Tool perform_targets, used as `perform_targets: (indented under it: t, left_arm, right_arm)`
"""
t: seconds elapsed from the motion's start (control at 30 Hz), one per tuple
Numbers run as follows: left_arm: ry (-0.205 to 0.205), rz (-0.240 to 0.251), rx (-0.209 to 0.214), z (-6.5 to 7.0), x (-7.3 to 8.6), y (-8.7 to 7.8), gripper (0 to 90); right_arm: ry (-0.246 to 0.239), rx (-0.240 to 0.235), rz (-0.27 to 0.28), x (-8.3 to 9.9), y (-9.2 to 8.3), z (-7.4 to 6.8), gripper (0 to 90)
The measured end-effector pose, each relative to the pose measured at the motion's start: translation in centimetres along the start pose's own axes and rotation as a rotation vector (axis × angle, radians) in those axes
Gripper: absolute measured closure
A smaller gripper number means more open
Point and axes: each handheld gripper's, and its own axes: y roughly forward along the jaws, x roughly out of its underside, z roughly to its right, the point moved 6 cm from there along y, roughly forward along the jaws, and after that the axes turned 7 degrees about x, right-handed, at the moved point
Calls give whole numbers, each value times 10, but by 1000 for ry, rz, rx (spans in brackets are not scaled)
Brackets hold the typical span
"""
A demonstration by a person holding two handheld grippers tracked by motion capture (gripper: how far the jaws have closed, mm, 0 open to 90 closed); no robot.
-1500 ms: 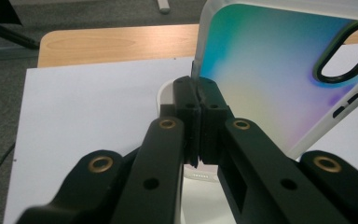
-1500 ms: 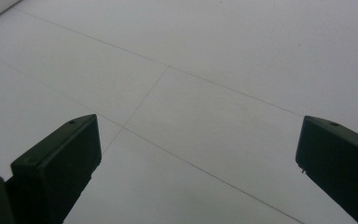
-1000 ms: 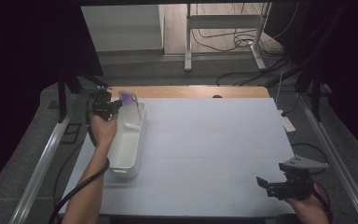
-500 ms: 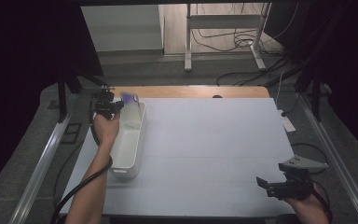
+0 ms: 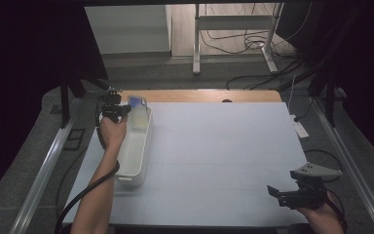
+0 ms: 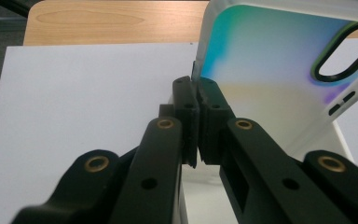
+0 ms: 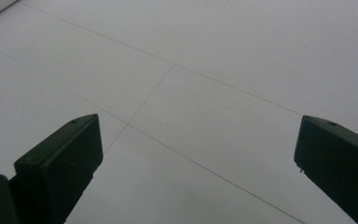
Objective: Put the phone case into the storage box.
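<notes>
Left gripper view: the left gripper (image 6: 196, 100) pinches the thin white rim of a phone case (image 6: 279, 60), its two black jaws pressed together on that edge with the case standing up from them. The case is a shallow shell, iridescent from teal through pale yellow to violet, bordered in white, with a black-outlined camera cut-out and small button slots near one corner. By appearance it is light and somewhat flexible plastic, glossy and therefore likely to slip or pivot when held by one edge alone; a grip on the long side rim, away from the cut-out, would probably hold it steadier. High view: the phone case (image 5: 137, 103) is held above the far end of a white rectangular bin (image 5: 135, 161), which lies along the left side of the white table (image 5: 224, 146). The right gripper (image 5: 277, 193) rests well to the right of the bin, near the table's near edge, jaws spread wide with nothing between them.
</notes>
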Motion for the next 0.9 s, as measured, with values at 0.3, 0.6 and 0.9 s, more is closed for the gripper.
perform_targets:
  t: [0.3, 0.6, 0.9]
  left_arm:
    - [-2, -13, 23, 0, 0, 1, 830]
    - [16, -11, 39, 2, -1, 0, 763]
    - [27, 7, 43, 3, -3, -2, 685]
  right_arm:
    - [4, -1, 1, 0, 0, 1, 9]
    - [7, -3, 2, 0, 0, 1, 9]
    - [8, -5, 1, 0, 0, 1, 9]
